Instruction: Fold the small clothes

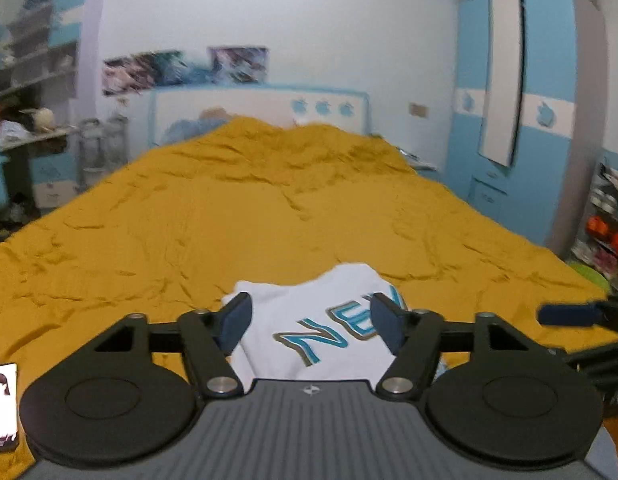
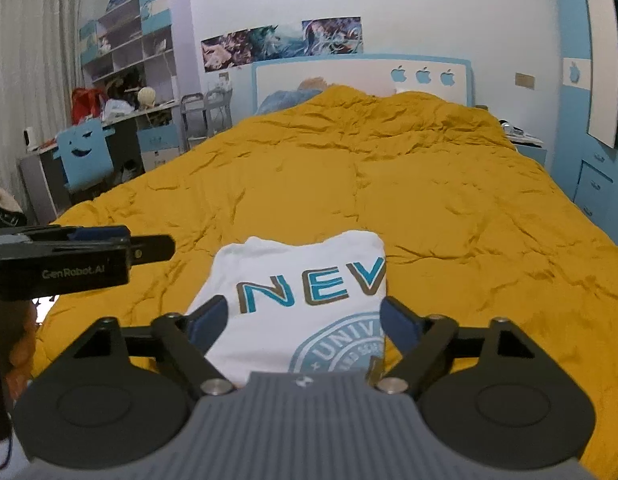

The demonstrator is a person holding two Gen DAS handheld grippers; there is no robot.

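Note:
A folded white T-shirt (image 2: 309,280) with blue "NEV" lettering and a round blue emblem lies on the mustard-yellow bed cover (image 2: 389,184), near its front edge. My right gripper (image 2: 305,322) hovers above the shirt, open, its pads clear of the cloth. The same T-shirt (image 1: 317,320) shows in the left wrist view, below my left gripper (image 1: 311,322), which is open too and holds nothing. The left gripper's body (image 2: 77,260) juts in from the left edge of the right wrist view. A fingertip of the right gripper (image 1: 569,314) shows at the right of the left wrist view.
The yellow cover (image 1: 269,208) spreads wide behind the shirt up to a white and blue headboard (image 2: 361,76). A desk with a blue chair (image 2: 85,156) and shelves stand at the left. A blue wardrobe (image 1: 521,100) stands at the right.

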